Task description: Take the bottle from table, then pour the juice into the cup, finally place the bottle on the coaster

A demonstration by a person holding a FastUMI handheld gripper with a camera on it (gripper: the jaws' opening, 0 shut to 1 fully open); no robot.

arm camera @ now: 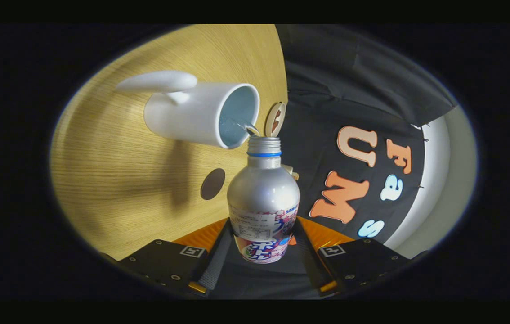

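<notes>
Wood-grain table (115, 189) rolled sideways; my gripper (261, 252) clamps the silver aluminium bottle (264, 193), long axis pointing straight ahead, mouth at the white ceramic cup (192, 117) rim, probably pouring. Round wooden coaster (275, 119) beyond, near table's edge.

Gripper (261, 252) at frame bottom: two flat plates with small screws, square tag markers, ribbed-looking inner pads (213, 265), orange body behind.

Camera rides the tongs (261, 252), close (rolled sideways), facing the table (147, 202).
</notes>
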